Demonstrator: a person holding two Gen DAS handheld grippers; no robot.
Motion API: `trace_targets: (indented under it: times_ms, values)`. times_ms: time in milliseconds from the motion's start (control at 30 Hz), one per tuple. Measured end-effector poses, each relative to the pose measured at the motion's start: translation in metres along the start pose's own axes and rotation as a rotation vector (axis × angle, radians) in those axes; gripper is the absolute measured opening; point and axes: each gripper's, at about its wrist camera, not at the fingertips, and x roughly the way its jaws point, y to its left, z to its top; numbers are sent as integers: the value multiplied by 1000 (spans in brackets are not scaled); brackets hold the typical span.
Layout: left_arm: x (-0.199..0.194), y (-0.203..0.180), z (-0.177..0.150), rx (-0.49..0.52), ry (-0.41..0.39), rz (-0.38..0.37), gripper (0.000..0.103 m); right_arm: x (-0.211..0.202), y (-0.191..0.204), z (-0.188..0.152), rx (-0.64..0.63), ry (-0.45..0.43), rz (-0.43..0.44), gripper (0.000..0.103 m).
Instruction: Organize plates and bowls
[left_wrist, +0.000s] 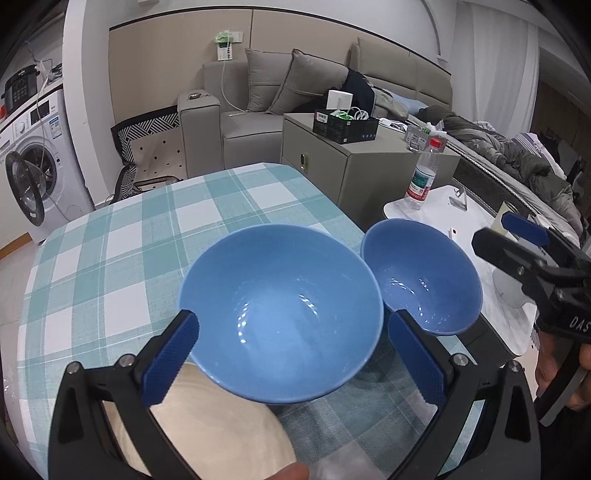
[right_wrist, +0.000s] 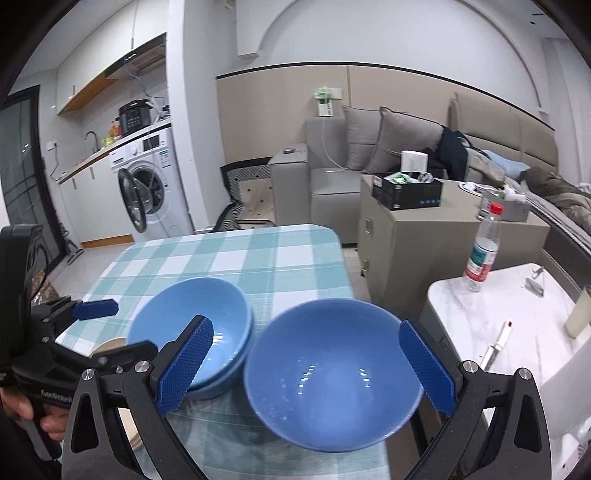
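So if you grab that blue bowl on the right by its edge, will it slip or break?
It might slip: the right blue bowl shows shiny glints, so its glaze looks smooth. It looks hard and stiff, probably ceramic, so a drop or a knock against the stacked bowls beside it could chip it. Its narrow bottom and wide rim suggest that pressing on the edge may tip it.

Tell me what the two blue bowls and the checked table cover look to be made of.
Left blue bowl and right blue bowl: probably glazed ceramic, though hard plastic is possible; the smooth, glossy insides throw small bright highlights. Checked table cover: likely woven cloth with a matte finish; a fine weave shows in the teal and white squares, and it drapes over the table's edge.
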Motion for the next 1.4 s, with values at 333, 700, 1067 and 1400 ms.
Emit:
trace_targets:
  times_ms: [333,700,1067,1400]
  values:
    - [4,-41,-5,63,14,-56,103,-8,-38,1,74,-8,-56,102]
    - [10,-74,-5,124,19,-91,103,-12,-50,0,109,3,-45,102]
    - [9,-95,-8,127,38,-214,85,-21,-71,-1,163,-11,-43,102]
    - [20,-102,-14,88,101,-250,57,-12,-78,-4,180,9,-12,102]
